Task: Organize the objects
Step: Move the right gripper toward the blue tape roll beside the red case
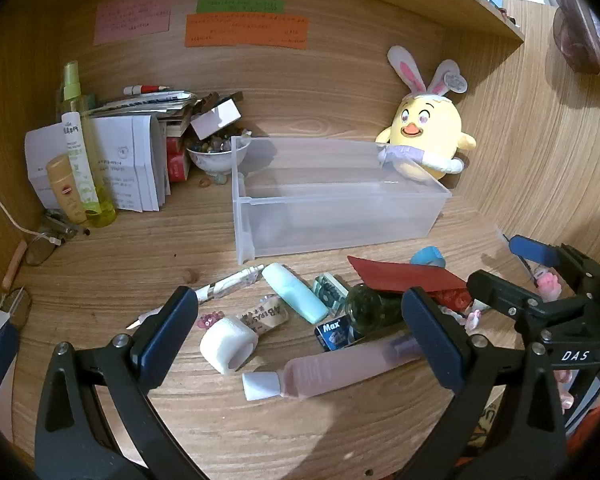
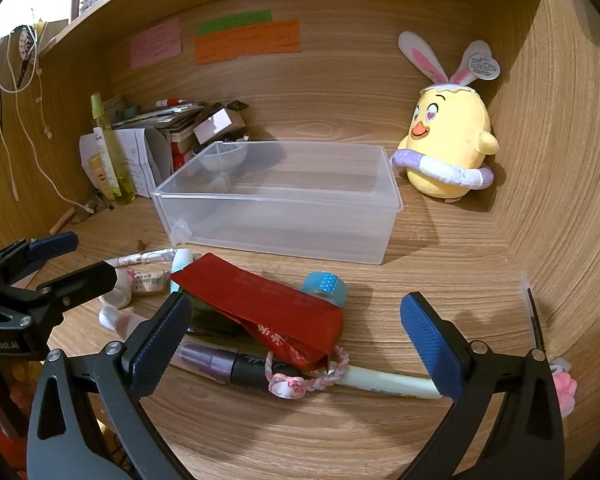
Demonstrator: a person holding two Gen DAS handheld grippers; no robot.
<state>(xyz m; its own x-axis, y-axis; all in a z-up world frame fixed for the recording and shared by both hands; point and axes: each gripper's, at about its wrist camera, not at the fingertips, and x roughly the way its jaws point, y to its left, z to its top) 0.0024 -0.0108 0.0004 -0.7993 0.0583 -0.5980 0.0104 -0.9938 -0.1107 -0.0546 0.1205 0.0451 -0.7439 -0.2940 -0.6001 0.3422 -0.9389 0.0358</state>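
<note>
Plastic bin [image 2: 276, 204] mid-desk, plush chick [image 2: 448, 140] right, clutter pile [image 2: 256, 312] in front

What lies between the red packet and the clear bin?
In the right wrist view, a blue tape roll sits between the red packet and the clear bin; otherwise bare wood.

Warm light, sharp, fisheye-bent edges

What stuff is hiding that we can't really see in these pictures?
- Writing on the orange paper note: too small, both views.
- Dark green glass bottle: left view, its far end covered by the red paper envelope.
- Purple marker: right view, its left end is behind the right claw.
</note>
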